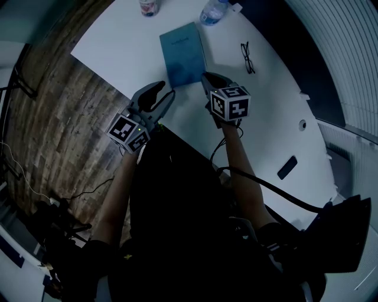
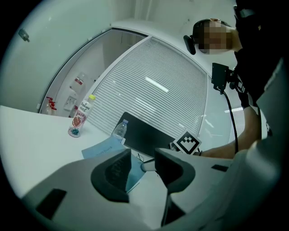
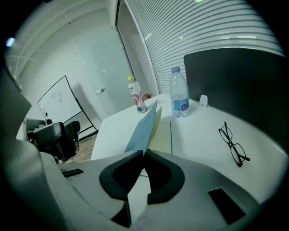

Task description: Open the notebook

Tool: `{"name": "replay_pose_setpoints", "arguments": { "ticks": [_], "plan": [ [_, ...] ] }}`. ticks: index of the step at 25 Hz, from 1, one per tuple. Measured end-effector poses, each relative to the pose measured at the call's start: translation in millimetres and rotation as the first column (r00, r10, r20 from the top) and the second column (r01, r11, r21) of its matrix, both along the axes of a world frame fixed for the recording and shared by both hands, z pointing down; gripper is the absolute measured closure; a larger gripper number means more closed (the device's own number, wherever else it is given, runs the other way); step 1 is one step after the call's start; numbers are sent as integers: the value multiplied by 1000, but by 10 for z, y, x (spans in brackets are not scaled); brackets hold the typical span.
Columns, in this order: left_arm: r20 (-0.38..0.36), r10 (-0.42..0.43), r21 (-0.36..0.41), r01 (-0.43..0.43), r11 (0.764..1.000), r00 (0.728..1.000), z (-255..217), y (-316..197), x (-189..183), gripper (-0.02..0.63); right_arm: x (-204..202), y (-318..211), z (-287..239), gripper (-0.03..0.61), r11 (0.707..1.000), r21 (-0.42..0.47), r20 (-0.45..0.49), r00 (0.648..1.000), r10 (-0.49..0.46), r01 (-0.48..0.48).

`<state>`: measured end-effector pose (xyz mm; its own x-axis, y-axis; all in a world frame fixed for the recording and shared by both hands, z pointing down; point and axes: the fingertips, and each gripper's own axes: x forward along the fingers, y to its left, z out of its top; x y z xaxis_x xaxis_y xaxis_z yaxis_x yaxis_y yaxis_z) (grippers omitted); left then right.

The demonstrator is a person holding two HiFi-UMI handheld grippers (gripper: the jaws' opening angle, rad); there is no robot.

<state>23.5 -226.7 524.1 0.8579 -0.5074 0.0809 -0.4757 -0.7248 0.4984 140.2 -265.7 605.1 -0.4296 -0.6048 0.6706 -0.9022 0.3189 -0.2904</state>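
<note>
Head view: from above the person, steeply down on the white table point(image 1: 118, 53). Left gripper view: low at the near edge, level, facing the far blinds point(image 2: 153, 90). Right gripper view: close over its jaws, tilted down. All three views share the notebook point(image 1: 183, 56) and the water bottle point(image 1: 211, 12).

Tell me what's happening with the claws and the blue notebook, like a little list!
notebook: blue, lying on the white table
right claw: shut on the cover
cover: lifted up, pale pages showing under it
left claw: open, empty, close to the notebook
also on table: glasses, water bottle, drink bottle
</note>
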Motion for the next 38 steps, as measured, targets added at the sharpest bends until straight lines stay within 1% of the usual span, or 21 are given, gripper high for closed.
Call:
{"name": "replay_pose_setpoints", "arguments": {
  "ticks": [11,16,28,34,38],
  "plan": [
    [4,13,4,-13,1000,1000,-129,61,-34,469,-230,19,-241,535,998,47,-11,999,-51,51],
    [11,9,26,-10,1000,1000,-158,66,-90,469,-342,34,-315,535,995,62,-16,997,-77,78],
    [6,-18,37,18,999,1000,-204,90,-247,469,-690,76,-484,537,985,98,6,990,-142,140],
    [1,-29,18,28,999,1000,-146,107,-340,469,-889,84,-516,537,979,105,14,984,-179,176],
    [-2,-40,18,41,999,999,-155,108,-404,469,-1016,102,-527,537,973,109,15,978,-206,203]
  ]
}}
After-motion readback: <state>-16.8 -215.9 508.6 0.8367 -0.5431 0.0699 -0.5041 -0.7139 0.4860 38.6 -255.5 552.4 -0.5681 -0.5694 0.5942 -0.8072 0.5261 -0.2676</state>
